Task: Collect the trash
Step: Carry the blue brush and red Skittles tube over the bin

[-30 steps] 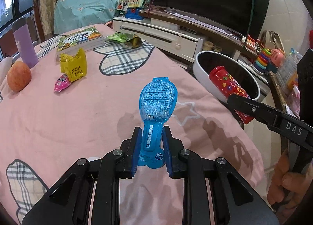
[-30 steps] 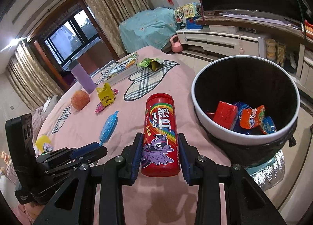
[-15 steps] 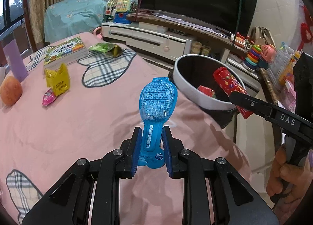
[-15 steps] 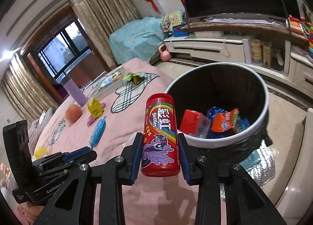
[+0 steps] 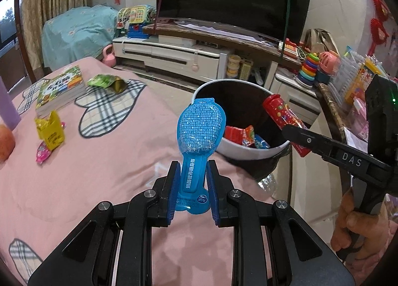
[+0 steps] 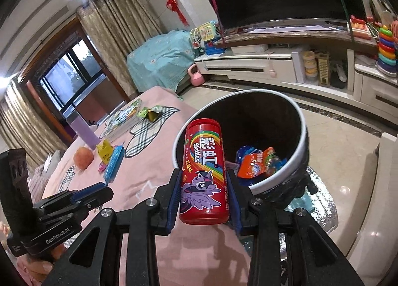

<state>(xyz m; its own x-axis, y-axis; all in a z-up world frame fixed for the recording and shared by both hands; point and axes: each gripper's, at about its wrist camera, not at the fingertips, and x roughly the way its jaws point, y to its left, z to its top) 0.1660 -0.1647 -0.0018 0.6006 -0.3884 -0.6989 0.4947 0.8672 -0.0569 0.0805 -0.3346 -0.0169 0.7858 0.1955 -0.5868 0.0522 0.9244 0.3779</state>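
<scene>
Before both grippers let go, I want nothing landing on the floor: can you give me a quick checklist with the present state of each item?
1. Left gripper clamped on the blue paddle-shaped plastic packet: ok.
2. Right gripper clamped on the red cylindrical Skittles tube: ok.
3. Black round trash bin with white rim open, with room inside: ok.
4. Tube over the bin mouth: cannot tell.
5. Packet over the bin mouth: not ok, mostly above the pink bedspread.

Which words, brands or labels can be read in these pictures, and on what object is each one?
"Skittles" and "彩虹": red candy tube in the right gripper.
"DAS": right gripper's finger.
"GenRobot.AI": left gripper.
"SPIN", round logo: blue packet in the left gripper's pads; its fine print is too small.
Book: title blurred.
</scene>
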